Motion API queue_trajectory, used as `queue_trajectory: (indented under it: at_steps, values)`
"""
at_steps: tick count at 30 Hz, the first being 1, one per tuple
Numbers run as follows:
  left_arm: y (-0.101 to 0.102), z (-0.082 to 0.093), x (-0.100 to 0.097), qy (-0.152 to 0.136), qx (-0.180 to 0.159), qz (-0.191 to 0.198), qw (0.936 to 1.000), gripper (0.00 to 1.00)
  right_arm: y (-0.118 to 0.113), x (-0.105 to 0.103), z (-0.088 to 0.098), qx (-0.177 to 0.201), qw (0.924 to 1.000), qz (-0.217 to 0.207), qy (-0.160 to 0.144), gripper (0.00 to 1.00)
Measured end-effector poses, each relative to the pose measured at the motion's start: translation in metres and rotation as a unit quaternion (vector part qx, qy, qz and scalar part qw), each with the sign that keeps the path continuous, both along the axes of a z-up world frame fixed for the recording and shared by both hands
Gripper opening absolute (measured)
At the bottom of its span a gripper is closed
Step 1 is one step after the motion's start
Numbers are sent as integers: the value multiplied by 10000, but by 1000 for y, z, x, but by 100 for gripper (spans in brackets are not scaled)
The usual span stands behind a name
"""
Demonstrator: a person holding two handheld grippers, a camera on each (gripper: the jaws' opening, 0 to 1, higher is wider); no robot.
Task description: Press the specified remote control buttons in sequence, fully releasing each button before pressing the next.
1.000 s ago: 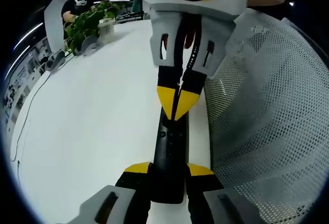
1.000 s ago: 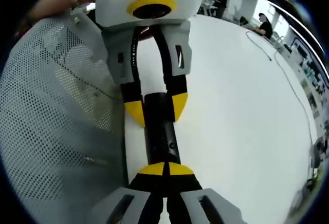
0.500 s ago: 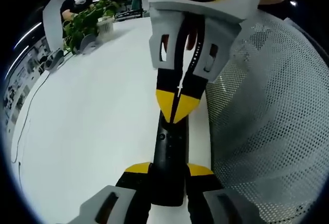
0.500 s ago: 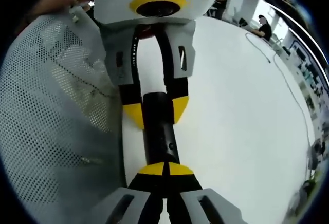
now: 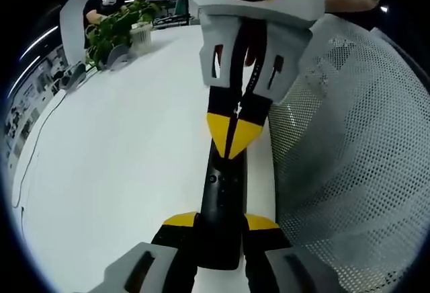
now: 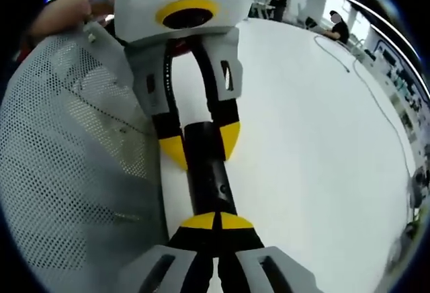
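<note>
- black remote control (image 5: 222, 205) lies lengthwise up the centre of the left gripper view, over the white worktop (image 5: 121, 158).
- left tongs (image 5: 220, 222) clamp its near end.
- right tongs (image 5: 232, 135), tips together, touch its far end.

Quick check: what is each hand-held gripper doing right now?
Left hand-held gripper: clamped on the black remote.
Right hand-held gripper: shut, tips together on the remote's top.

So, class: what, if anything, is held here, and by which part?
The black remote control: the left gripper clamps one end across its sides; the right gripper, jaws shut, rests on its face.
</note>
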State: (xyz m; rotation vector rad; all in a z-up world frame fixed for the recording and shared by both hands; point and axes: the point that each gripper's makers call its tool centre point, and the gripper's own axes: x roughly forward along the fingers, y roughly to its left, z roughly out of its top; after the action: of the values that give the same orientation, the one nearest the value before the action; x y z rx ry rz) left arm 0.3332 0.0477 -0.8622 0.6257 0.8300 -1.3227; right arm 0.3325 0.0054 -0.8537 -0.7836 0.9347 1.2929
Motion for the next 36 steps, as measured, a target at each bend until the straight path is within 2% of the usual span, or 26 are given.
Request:
queue_trajectory:
  at_steps: [13,18,23,26,31,33,34,35,36]
  values:
    - [0,1,0,-22,-61,-6,10000,25,-8,0,0,-141,9999,15,-20,0]
    - [0,1,0,-27,-83,-18,10000,25,-7,2,-2,-365,9993,123,-13,0]
    - [0,1,0,-20,-97,-11,10000,25,-6,1,-3,-565,9978,310,-138,0]
    - [0,1,0,-18,-101,-11,9999,25,-7,2,-2,-442,9989,115,-110,0]
    - [-1,1,0,9,-126,31,9999,25,-8,1,0,101,9996,-69,-235,0]
    - [-1,1,0,11,-134,39,9999,25,-6,-1,2,298,9992,-217,-158,0]
    - [-1,1,0,36,-168,66,9998,25,-1,-8,2,470,9986,-227,34,0]
    - [-2,1,-1,53,-185,61,9998,25,0,-8,1,446,9986,-267,40,0]
    - [-3,0,-1,21,-160,13,9999,25,1,-6,1,367,9991,-152,-152,0]
